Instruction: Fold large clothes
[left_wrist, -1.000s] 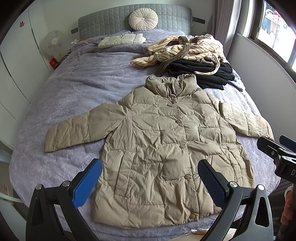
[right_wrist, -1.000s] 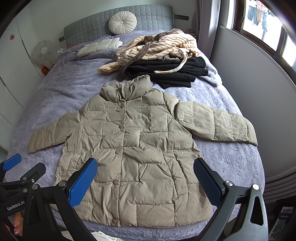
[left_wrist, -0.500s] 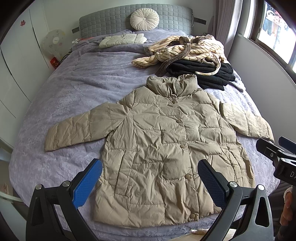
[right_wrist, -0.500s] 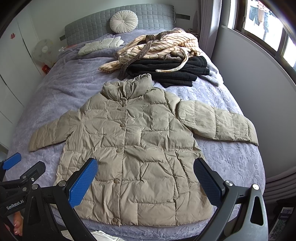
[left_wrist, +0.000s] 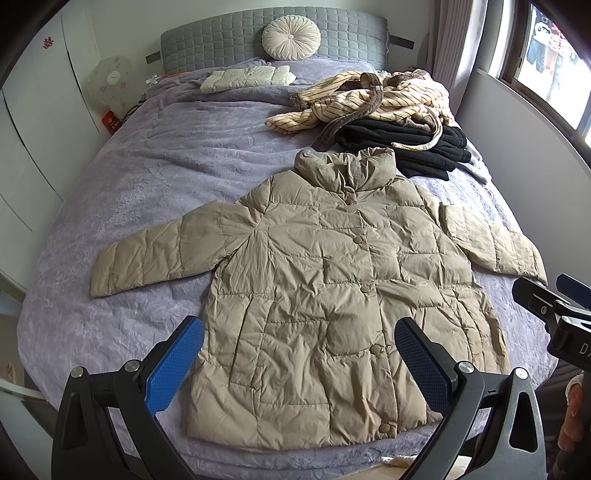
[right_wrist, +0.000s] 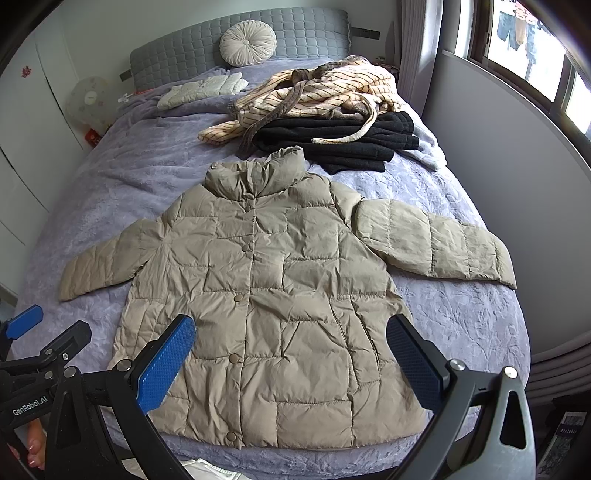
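A beige quilted puffer jacket (left_wrist: 325, 288) (right_wrist: 273, 295) lies flat and buttoned on the purple bed, collar toward the headboard, both sleeves spread outward. My left gripper (left_wrist: 299, 365) hovers open above the jacket's hem near the foot of the bed, blue pads wide apart, holding nothing. My right gripper (right_wrist: 291, 362) is also open over the hem, a little to the right, and empty. Each gripper shows at the edge of the other's view: the right gripper (left_wrist: 554, 310) and the left gripper (right_wrist: 37, 354).
Behind the collar lies a heap of a striped cream robe (left_wrist: 373, 99) on folded black clothes (left_wrist: 406, 144). A folded white garment (left_wrist: 247, 77) and round cushion (left_wrist: 291, 38) sit near the grey headboard. Wall and window run along the right; cupboards and a fan stand left.
Both views have shifted very slightly; the jacket and the open grippers stay as they were.
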